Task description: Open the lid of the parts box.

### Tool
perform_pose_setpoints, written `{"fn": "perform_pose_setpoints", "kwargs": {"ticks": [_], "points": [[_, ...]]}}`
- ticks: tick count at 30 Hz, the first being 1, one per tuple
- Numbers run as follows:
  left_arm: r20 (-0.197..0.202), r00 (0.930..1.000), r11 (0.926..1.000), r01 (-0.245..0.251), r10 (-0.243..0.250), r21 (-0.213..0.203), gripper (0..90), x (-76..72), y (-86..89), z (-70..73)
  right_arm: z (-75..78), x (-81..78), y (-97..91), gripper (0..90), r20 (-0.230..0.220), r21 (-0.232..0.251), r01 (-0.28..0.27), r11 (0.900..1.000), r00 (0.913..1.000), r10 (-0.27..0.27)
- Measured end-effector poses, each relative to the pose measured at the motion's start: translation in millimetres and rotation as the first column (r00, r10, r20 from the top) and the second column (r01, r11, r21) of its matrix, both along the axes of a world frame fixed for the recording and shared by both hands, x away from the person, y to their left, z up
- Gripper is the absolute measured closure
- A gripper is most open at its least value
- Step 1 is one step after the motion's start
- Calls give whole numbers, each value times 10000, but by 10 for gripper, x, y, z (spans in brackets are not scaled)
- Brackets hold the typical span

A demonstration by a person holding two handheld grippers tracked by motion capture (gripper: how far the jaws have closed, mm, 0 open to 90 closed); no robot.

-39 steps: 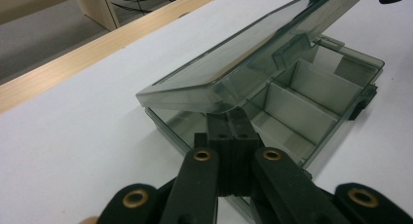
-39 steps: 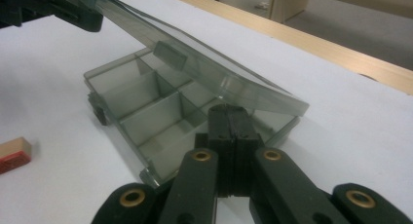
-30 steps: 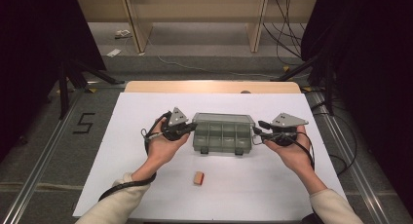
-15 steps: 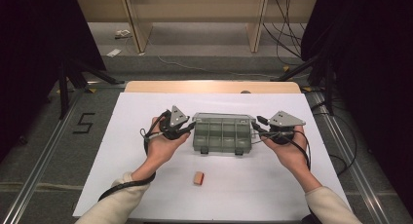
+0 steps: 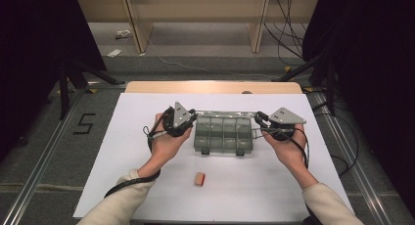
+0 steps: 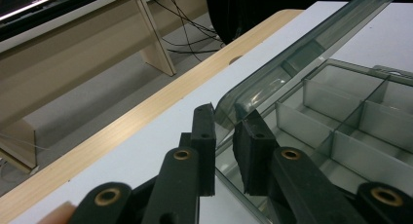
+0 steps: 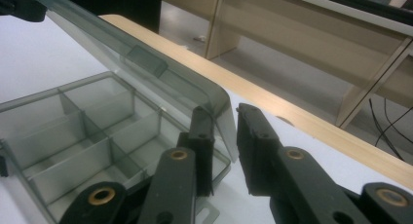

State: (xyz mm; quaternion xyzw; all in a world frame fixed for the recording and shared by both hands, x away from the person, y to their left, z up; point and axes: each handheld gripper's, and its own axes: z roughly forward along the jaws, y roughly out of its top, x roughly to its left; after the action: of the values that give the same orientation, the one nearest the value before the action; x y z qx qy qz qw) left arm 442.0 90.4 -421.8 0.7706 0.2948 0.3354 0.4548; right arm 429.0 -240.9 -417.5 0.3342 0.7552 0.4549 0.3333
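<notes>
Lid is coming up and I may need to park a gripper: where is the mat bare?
Bare mat lies left of the left gripper and right of the right gripper. Crowded around the compartment box; the small block sits in front.

Digit "5" on floor (image 5: 84, 123)

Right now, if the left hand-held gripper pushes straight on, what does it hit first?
The raised clear lid of the compartment box: its corner already sits between the left hand-held gripper jaws. Contact unclear.

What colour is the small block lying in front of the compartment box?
Orange-brown small block, best in the high view.
</notes>
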Motion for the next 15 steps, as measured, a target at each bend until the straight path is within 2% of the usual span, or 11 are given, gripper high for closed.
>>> {"fn": "perform_pose_setpoints", "kwargs": {"ticks": [5, 15], "points": [[201, 9997, 9999, -164, 164, 23, 815, 32, -11, 7, 17, 29, 38, 823, 170, 86, 270, 9996, 9995, -272], [286, 9991, 9995, -297, 300, -133, 830, 96, -18, 22, 31, 79, 98, 842, 242, 204, 862, 9961, 9959, -867]]}}
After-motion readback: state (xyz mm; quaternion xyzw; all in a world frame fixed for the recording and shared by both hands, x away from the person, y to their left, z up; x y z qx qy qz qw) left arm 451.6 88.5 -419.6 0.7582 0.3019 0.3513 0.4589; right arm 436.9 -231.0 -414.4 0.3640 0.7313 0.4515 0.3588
